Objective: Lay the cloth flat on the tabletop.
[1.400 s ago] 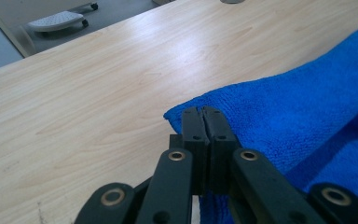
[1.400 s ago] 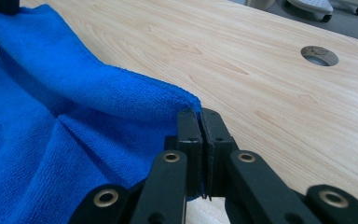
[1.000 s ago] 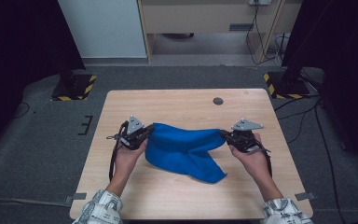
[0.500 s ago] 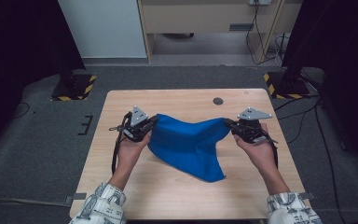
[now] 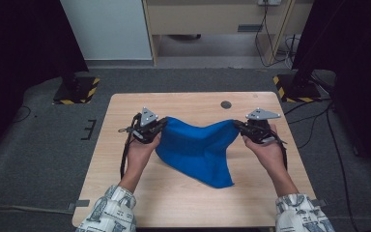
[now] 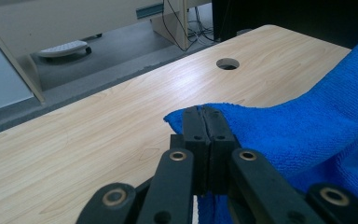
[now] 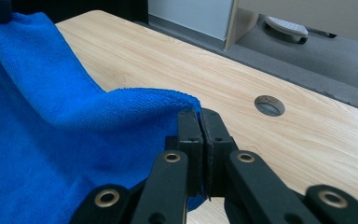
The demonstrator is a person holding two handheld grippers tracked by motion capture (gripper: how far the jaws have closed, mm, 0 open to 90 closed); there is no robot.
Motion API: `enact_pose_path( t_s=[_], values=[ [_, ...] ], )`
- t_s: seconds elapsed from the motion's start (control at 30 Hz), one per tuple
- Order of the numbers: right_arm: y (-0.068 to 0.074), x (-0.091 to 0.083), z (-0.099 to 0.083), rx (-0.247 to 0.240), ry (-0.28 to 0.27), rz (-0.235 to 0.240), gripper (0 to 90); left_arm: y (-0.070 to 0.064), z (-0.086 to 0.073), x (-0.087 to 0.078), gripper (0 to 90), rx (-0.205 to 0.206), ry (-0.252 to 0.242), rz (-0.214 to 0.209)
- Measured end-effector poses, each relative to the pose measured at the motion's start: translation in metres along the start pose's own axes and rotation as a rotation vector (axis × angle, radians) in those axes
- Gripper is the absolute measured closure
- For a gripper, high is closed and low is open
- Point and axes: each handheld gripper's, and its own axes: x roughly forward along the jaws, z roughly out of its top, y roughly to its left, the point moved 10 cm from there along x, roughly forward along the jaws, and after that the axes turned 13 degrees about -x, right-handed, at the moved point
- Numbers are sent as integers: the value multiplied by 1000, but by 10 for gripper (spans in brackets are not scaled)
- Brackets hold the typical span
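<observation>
Over the last second the two grippers had drawn apart and lifted, and the bright blue terry-cloth towel (image 5: 196,147) had opened from a slack heap between the hands into a sheet hung from its two upper corners; half a second back its top edge was already rising, and by this moment it sagged in a shallow curve between the tools. The left gripper (image 5: 160,125) was clamped on one corner, its jaws pressed together with the blue pile (image 6: 279,126) spilling out to its right and a small tip poking past the jaw ends; the right gripper (image 5: 237,126) was likewise clenched on the opposite corner, the cloth (image 7: 65,140) falling away to its left and beneath it. The rest of the towel trailed down and toward the person, its lowest point resting on the pale wooden table (image 5: 125,193) just nearer than the right hand (image 5: 269,151); the left hand (image 5: 140,147) sat close beside the cloth's near edge. Beyond both sets of jaws lay bare tabletop and the round cable hole (image 5: 226,104), well clear of the fabric. The change suggested the spreading step was under way: the corners were secured and separated, but the lower half was still bunched to one side, so the towel was probably not yet flat enough to lay out or fold.
</observation>
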Motion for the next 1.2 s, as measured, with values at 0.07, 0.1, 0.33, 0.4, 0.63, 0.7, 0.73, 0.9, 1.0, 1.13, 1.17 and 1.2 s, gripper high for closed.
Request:
enact_pose_path(
  t_s=[0.07,0.1,0.33,0.4,0.63,0.7,0.73,0.9,1.0,1.13,1.17,1.2],
  values=[
    [0,0,1,1,-2,0,883,0,1,-1,890,1,-6,0],
    [-1,0,0,-2,0,1,883,0,1,-1,890,-1,-9,0],
    [-5,-5,0,3,-5,-7,884,3,5,-5,891,-10,-21,5],
    [-5,-6,1,0,-8,-7,884,3,5,-6,891,-7,-21,4],
    [3,-19,4,-16,-32,0,884,-4,4,-19,891,33,-22,-6],
    [5,-21,3,-18,-33,1,884,-6,5,-22,891,33,-28,-10],
    [5,-22,3,-19,-35,1,884,-7,5,-25,891,34,-28,-14],
    [6,-33,8,-26,-55,-3,884,-10,8,-33,891,44,-40,-19],
    [5,-39,11,-26,-70,-5,884,-14,11,-40,891,61,-57,-14],
    [5,-45,14,-35,-78,-7,884,-20,16,-48,891,60,-74,-23],
    [5,-46,15,-34,-81,-7,884,-21,16,-50,891,66,-74,-24],
    [5,-47,16,-37,-83,-7,885,-23,17,-51,891,67,-77,-26]
  ],
)
